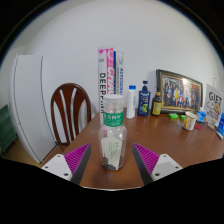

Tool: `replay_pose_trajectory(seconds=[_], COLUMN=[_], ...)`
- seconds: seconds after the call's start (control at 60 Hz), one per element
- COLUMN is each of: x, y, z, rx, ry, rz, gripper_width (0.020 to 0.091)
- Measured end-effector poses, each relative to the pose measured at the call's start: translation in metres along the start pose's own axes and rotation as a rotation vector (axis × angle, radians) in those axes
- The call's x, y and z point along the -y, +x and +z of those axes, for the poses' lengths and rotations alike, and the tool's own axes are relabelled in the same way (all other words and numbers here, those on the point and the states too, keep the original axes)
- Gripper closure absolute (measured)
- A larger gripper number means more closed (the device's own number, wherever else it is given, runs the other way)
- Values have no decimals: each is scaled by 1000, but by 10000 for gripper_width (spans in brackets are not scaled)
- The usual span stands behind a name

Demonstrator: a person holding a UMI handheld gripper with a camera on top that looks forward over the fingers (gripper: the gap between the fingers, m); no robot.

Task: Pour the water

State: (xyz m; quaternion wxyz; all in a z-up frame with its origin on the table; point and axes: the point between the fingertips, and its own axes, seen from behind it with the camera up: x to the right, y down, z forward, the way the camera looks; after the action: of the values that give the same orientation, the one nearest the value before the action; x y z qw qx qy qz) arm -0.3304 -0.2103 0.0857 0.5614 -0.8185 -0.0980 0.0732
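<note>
**Clear bottle stands between parted gripper fingers on a crowded wooden table**

Gripper view: The gripper (112, 160) is held low over a brown wooden table (150, 135), its two fingers spread apart and pressing on nothing, each showing a magenta pad (76, 158) on its inner face. A clear plastic bottle (113, 133) with a green label band stands upright on the table between the fingers, with a gap visible at either side. Its cap area sits just in front of a tall pink-and-white box (106, 75) marked with upright lettering, which rises behind it beside a second tall box (120, 73). To the right of the boxes stand a white bottle (131, 102), a dark blue bottle (145, 99) and a smaller dark bottle (157, 102). Further right, a gold-framed picture (180, 92) leans against the white wall, with small jars (189, 121) before it and a white carton (214, 100) at the far end. Left of the table, a wooden chair (69, 108) with a curved slatted back stands beside a white cabinet (31, 100).
</note>
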Motion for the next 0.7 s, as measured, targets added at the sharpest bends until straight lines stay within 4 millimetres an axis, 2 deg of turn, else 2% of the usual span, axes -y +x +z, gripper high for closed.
replay_pose_trajectory(seconds=[0.1, 0.133, 0.167, 0.267, 0.467, 0.567, 0.7], x=[-3, -4, -5, -3, 8, 29, 84], y=[5, 7, 8, 4, 1, 6, 29], z=[32, 40, 46, 54, 53, 51, 52], rx=[-37, -46, -51, -39, -9, 19, 61], ry=[16, 20, 20, 47, 80, 88, 135], rz=[8, 8, 13, 12, -25, 0, 78], gripper_width=[271, 301, 359, 543, 634, 652, 650])
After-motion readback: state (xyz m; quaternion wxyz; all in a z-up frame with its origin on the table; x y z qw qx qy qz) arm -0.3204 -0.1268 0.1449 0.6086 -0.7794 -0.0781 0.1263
